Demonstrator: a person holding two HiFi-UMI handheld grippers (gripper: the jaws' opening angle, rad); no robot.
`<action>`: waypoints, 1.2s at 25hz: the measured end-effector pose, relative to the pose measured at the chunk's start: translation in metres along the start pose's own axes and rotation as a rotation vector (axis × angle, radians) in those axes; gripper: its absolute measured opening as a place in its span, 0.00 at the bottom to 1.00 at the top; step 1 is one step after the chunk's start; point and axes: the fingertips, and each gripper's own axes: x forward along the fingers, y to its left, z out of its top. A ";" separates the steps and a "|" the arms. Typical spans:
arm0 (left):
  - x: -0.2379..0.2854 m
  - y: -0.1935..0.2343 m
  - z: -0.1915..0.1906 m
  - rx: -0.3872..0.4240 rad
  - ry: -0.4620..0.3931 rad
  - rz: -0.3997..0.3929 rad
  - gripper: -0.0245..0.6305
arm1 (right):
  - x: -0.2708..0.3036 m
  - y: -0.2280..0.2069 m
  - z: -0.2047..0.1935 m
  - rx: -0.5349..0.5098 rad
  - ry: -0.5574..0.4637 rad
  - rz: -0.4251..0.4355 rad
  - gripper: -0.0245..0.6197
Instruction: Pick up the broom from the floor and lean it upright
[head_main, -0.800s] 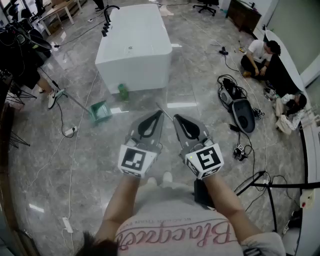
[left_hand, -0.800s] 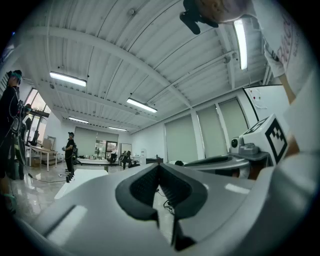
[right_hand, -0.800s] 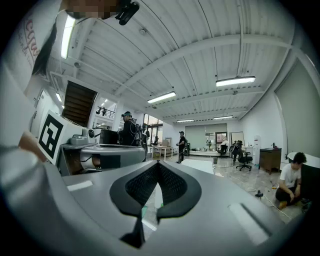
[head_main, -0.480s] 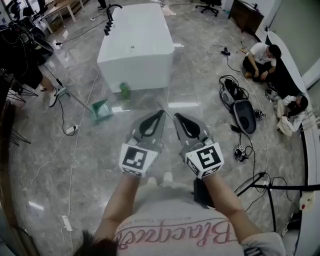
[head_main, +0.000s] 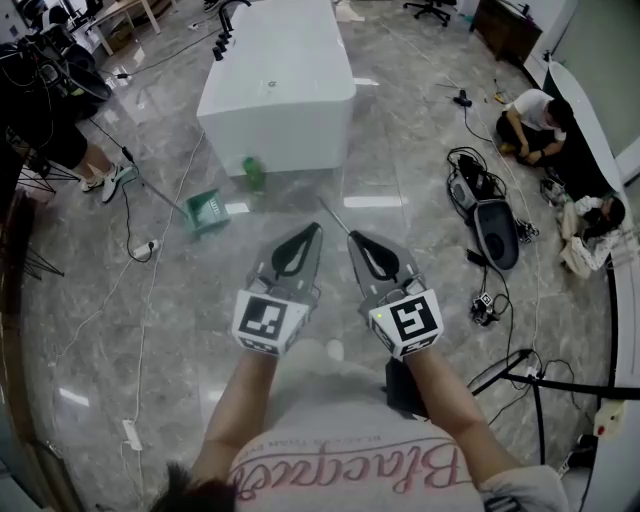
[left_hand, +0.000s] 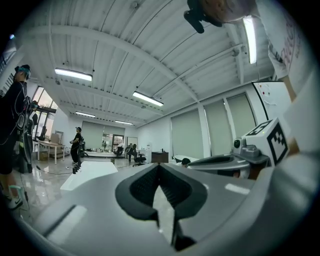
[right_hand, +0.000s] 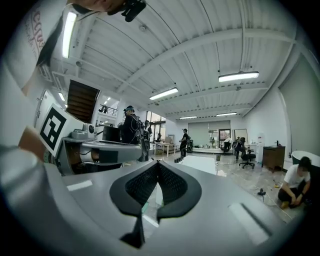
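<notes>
While the grey marble floor (head_main: 150, 330) fills most of the head view, a big white block (head_main: 275, 80) is the largest thing on it. On the person's side of the block, the left gripper (head_main: 315, 229) and the right gripper (head_main: 351, 237) are held level side by side, each with its jaws clenched tip to tip on nothing. The broom (head_main: 207, 213) lies flat on the floor off the block's near left corner, well apart from both grippers, its thin handle running off to the left. A small green bottle (head_main: 254, 172) sits just beside the block's near face.
</notes>
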 end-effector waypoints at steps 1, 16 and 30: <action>0.000 0.004 -0.003 -0.002 0.006 0.015 0.04 | 0.001 -0.004 -0.005 0.017 0.009 -0.002 0.04; 0.077 0.105 -0.039 -0.075 0.024 0.020 0.04 | 0.102 -0.058 -0.045 0.104 0.095 0.004 0.04; 0.197 0.204 -0.125 -0.081 0.194 -0.205 0.04 | 0.243 -0.135 -0.118 0.120 0.302 -0.073 0.04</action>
